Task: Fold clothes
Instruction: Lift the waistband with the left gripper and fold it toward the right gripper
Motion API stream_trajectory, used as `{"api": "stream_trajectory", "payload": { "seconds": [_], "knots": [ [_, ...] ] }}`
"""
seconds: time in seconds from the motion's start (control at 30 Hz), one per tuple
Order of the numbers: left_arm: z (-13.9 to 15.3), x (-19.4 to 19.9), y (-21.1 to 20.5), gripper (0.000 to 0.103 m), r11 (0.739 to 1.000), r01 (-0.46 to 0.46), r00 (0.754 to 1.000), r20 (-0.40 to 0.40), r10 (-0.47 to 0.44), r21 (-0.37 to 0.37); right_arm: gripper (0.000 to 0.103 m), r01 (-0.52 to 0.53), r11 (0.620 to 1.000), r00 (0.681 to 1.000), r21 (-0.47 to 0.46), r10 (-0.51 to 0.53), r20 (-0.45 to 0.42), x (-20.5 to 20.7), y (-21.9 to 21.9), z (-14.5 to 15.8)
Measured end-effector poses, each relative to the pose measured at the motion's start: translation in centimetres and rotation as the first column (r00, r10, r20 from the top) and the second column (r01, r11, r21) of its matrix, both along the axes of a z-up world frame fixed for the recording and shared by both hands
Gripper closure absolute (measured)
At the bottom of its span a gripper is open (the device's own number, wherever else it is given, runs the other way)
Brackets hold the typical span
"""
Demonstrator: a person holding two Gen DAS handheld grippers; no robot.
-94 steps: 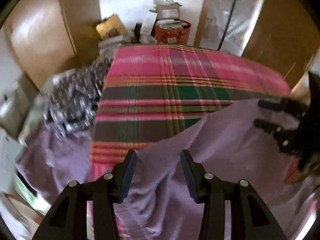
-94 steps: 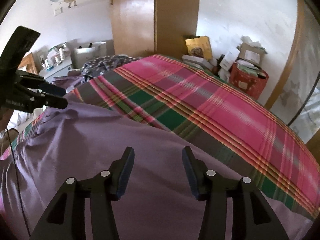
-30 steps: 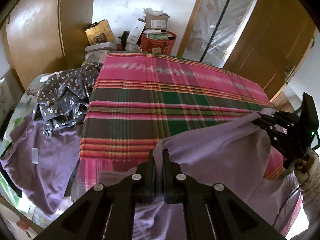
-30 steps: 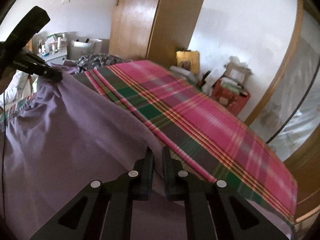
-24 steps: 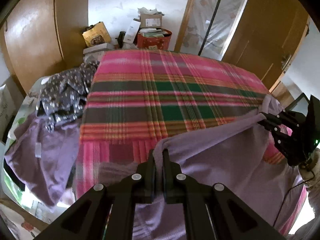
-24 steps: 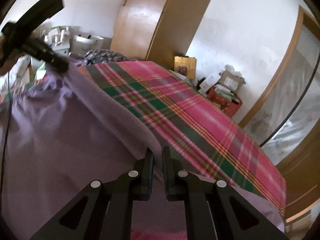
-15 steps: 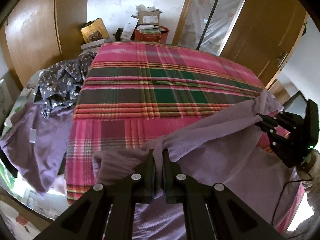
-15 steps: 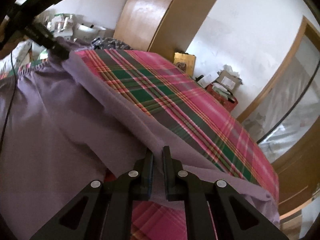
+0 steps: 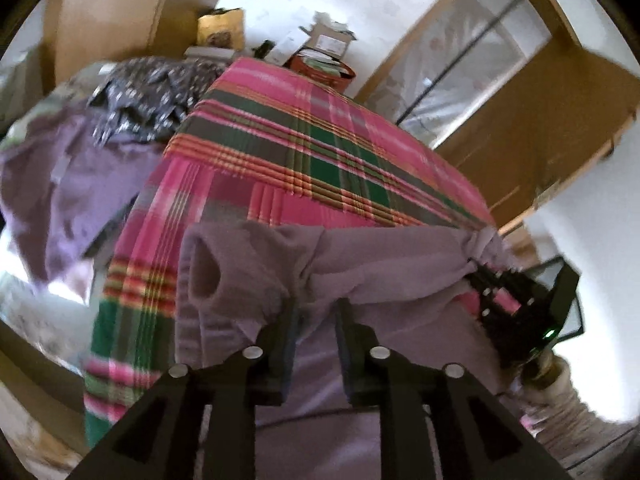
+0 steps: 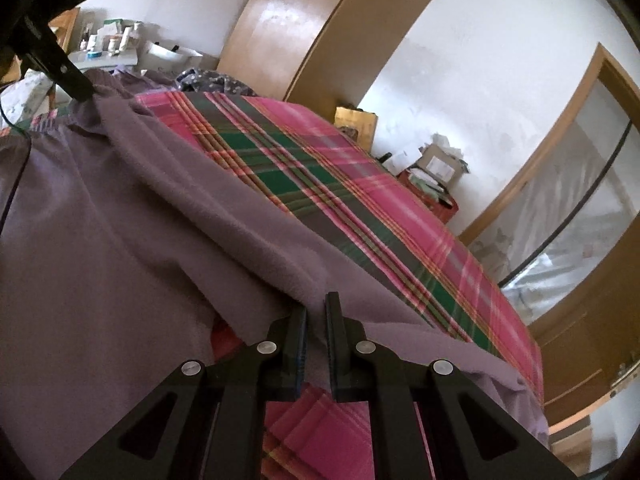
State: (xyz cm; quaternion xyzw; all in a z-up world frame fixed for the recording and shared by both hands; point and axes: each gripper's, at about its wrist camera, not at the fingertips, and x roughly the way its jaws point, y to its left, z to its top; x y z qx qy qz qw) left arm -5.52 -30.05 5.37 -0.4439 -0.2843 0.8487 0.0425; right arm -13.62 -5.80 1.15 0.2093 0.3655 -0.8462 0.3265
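Note:
A purple fleece garment (image 9: pixel 380 264) lies across the near side of a bed with a pink and green plaid cover (image 9: pixel 320 160). Its folded edge (image 10: pixel 248 224) runs between my two grippers. My left gripper (image 9: pixel 316 312) has its fingers partly apart, and a bunch of the fabric still sits at the tips. It shows again at the top left of the right wrist view (image 10: pixel 76 84), touching the garment's far corner. My right gripper (image 10: pixel 316 308) is shut on the garment's edge. In the left wrist view it (image 9: pixel 492 292) pinches the gathered right corner.
A second purple garment (image 9: pixel 60 184) and a dark dotted one (image 9: pixel 152 92) are heaped off the bed's left side. A red basket and boxes (image 10: pixel 432 192) stand on the floor past the bed. Wooden wardrobe doors (image 10: pixel 304 28) and a glass door (image 10: pixel 580 208) stand behind.
Both grippers carried the garment's edge up and back toward the near side, doubling it over. The left fingers, tight half a second ago, have parted. The right stays shut.

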Motion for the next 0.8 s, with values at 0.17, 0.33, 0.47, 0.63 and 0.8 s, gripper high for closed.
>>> {"api": "stream_trajectory", "payload": {
  "seconds": [0.17,0.33,0.47,0.63,0.8],
  "knots": [
    [-0.6,1.5,-0.8,0.059,0.977,-0.095,0.995,0.002,0.097,0.189,0.094,0.003,1.0,1.0,0.004,-0.003,-0.012,0.3,0.1,0.0],
    [-1.9,2.1,-1.3,0.058,0.931,-0.197,0.98,0.029,0.198,0.306,0.094,0.007,1.0,1.0,0.003,-0.007,-0.015,0.6,0.5,0.0],
    [-2.9,2.2,-2.3,0.058,0.889,-0.284,0.958,0.061,0.282,0.359,0.094,0.011,1.0,1.0,0.004,-0.011,-0.018,0.9,0.7,0.0],
    [-3.4,3.3,-3.1,0.058,0.862,-0.341,0.938,0.082,0.335,0.376,0.094,0.021,1.0,1.0,-0.016,-0.021,-0.011,0.8,1.0,0.3],
    [-3.8,4.2,-3.9,0.058,0.84,-0.412,0.91,0.107,0.401,0.354,0.094,0.025,0.999,1.0,-0.024,-0.025,-0.009,0.9,1.1,0.4]
  ]
}}
